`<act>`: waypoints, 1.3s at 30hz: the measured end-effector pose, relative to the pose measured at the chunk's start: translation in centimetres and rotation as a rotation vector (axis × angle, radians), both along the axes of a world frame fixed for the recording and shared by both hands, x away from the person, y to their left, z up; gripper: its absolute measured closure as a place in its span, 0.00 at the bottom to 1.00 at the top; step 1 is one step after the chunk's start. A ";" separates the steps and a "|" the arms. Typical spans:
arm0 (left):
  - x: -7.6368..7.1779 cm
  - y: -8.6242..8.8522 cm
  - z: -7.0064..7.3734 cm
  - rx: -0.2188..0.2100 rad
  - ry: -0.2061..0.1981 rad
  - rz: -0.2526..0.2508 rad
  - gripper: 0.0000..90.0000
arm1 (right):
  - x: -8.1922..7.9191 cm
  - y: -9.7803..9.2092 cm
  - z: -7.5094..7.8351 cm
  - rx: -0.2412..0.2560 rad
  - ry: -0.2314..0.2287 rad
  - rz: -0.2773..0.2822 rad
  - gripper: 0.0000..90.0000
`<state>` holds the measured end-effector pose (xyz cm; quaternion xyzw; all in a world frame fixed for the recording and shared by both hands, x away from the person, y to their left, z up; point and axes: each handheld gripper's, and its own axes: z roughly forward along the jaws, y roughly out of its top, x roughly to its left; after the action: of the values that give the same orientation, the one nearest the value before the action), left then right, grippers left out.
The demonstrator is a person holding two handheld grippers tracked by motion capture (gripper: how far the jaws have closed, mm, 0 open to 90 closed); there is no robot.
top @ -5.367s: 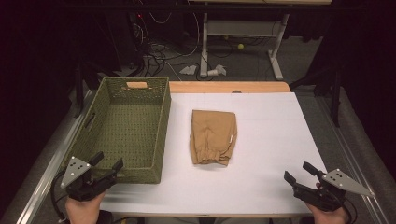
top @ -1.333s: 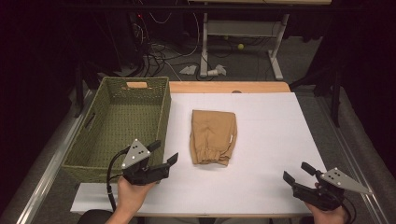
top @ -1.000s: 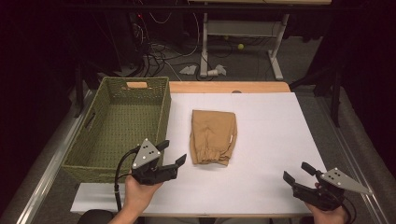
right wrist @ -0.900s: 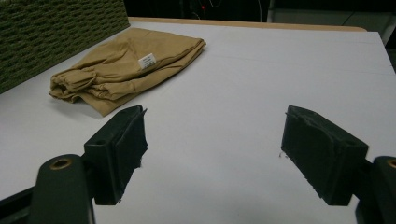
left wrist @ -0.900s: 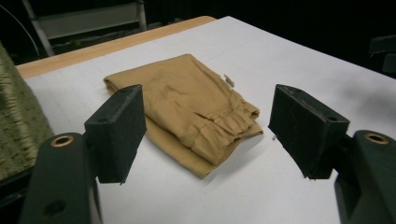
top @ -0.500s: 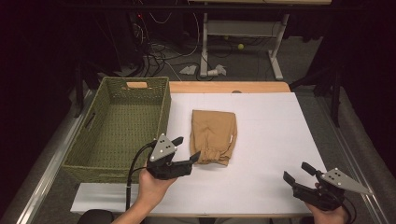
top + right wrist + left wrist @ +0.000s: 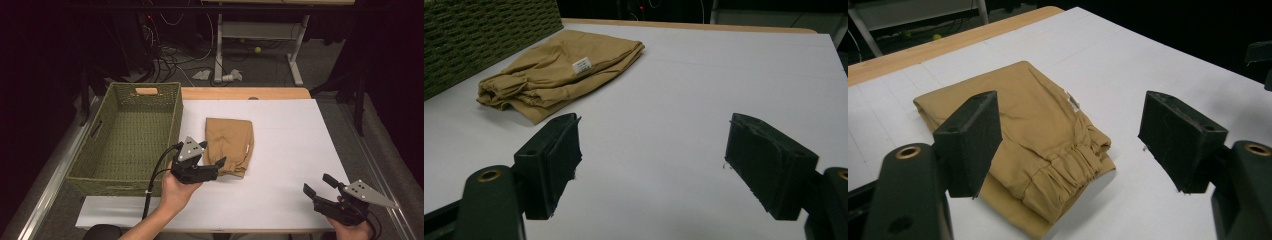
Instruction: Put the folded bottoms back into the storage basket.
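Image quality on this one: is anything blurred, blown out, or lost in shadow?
High view: table evenly lit, surroundings fall to black. Left gripper view: folded tan garment sharp, near jaws soft. Right gripper view: garment's white tag visible but unreadable, no glare.

I see a green woven basket (image 7: 127,135) on the left of the white table (image 7: 290,145), its near wall also at the top left of the right gripper view (image 7: 484,30). Beyond the table, cables (image 7: 170,55) and a desk frame (image 7: 260,35) stand on the floor.
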<state>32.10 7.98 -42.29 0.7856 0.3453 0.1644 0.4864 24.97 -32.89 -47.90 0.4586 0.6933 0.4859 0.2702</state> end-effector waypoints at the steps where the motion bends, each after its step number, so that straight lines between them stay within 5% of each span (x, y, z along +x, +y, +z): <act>1: 0.2 -0.2 0.0 0.003 0.007 -0.001 0.26 | 0.0 0.0 0.0 -0.001 0.000 0.001 0.25; 16: 4.0 -1.4 -0.4 0.021 0.105 0.065 0.24 | 0.0 0.0 0.0 0.000 0.000 0.001 0.25; 26: 7.0 -2.5 -0.5 0.074 0.206 0.110 0.22 | 0.0 0.0 0.0 0.000 0.001 -0.002 0.25; 32: 8.5 -3.0 -0.6 0.124 0.229 0.137 0.22 | 0.1 0.0 0.0 0.002 0.005 -0.002 0.25; 39: 10.3 -3.9 -0.8 0.184 0.272 0.110 0.22 | 0.0 0.0 0.0 0.001 0.004 -0.002 0.25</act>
<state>42.38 4.13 -43.09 0.8216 0.4339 0.1140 0.3517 25.00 -32.92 -47.92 0.4602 0.6931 0.4852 0.2689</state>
